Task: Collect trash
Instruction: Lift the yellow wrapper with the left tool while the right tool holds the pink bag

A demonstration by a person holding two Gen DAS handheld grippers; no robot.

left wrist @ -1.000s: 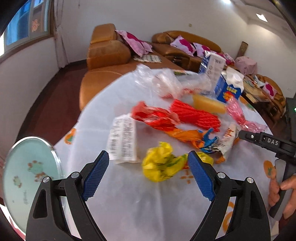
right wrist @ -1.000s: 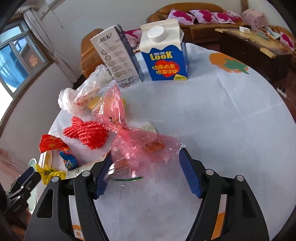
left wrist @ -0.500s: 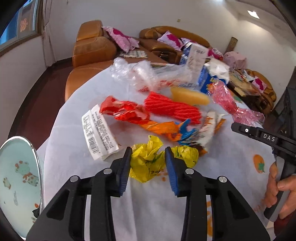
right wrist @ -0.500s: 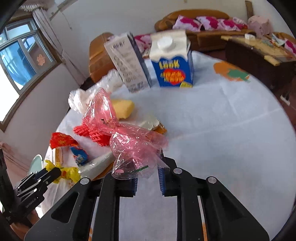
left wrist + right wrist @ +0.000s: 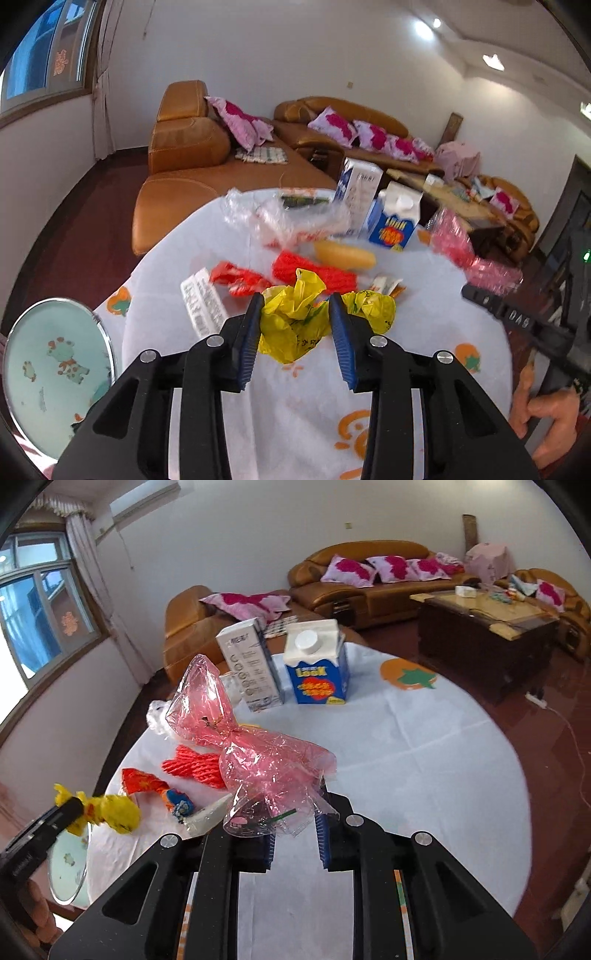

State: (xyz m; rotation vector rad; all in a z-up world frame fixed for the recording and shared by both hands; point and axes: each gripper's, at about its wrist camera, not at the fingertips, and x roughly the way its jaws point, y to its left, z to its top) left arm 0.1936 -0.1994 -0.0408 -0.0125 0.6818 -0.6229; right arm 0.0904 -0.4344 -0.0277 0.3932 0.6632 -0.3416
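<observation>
Left tool (image 5: 295,325): blue-padded fingers (image 5: 249,339) drawn partly in, pinching a crumpled yellow plastic bag (image 5: 295,325) between them. The bag bulges out above and to the right of the pads and appears raised off the surface (image 5: 424,302). In the right wrist view the same tool (image 5: 74,806) shows at the left edge with the yellow bag (image 5: 114,812) in its tip.

Right tool (image 5: 295,834): fingers (image 5: 321,840) narrowly spaced, clamped on the lower end of a pink cellophane wrapper (image 5: 258,753). The wrapper is twisted at its middle and stands up and leftward from the pads, clear of the surface (image 5: 424,746).

Items relative to the blue "Look" carton (image 5: 317,668), which stands upright at the far side of the round, white-clothed surface:
- White and grey carton (image 5: 251,668), upright, just to its left.
- Clear plastic bag (image 5: 284,218), left of both cartons.
- Yellow sponge-like piece (image 5: 343,254), nearer the camera than the carton.
- Red mesh netting (image 5: 314,271), beside that piece.
- Red snack wrapper (image 5: 236,280), left of the netting.
- Printed paper slip (image 5: 203,306), left of the red wrapper.

Round printed plate or lid (image 5: 55,376): well left of the carton, off the surface's edge.
</observation>
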